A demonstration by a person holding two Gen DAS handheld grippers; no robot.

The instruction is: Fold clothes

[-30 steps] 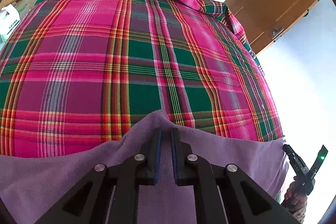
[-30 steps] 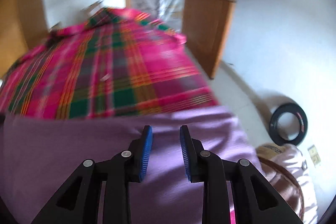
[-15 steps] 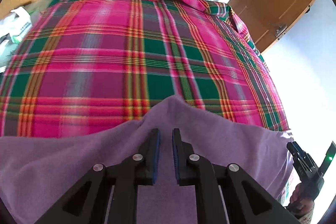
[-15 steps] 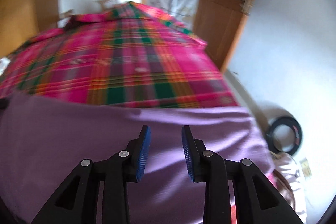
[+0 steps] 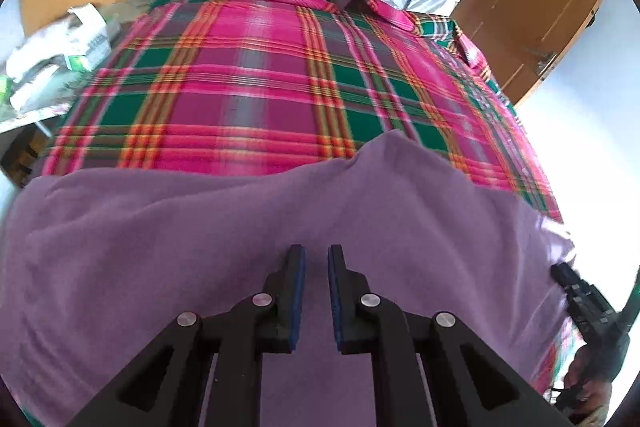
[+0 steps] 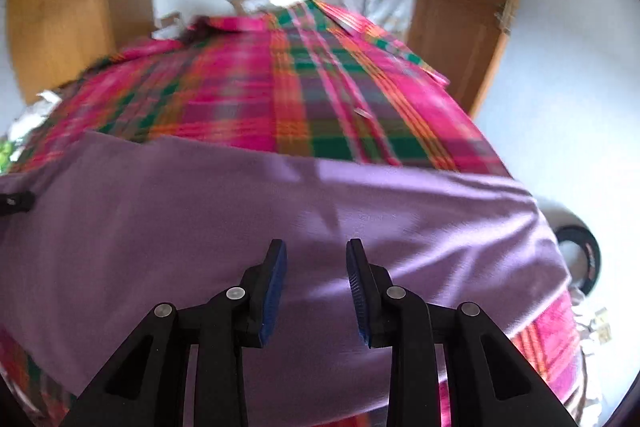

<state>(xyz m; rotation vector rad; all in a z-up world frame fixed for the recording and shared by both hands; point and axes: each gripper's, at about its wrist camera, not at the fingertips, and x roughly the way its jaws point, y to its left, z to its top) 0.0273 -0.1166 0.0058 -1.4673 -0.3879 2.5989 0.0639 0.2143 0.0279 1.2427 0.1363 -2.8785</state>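
Widening right tongs (image 6: 316, 285) over purple garment (image 6: 240, 227)

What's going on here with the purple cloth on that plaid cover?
A person holding a gripper in each hand is folding a purple garment spread on a surface covered by a pink and green plaid cloth. The left gripper has its fingers nearly together above the purple fabric, with a narrow gap and nothing visibly pinched. The right gripper is open over the same garment. Neither appears to grip it right now.
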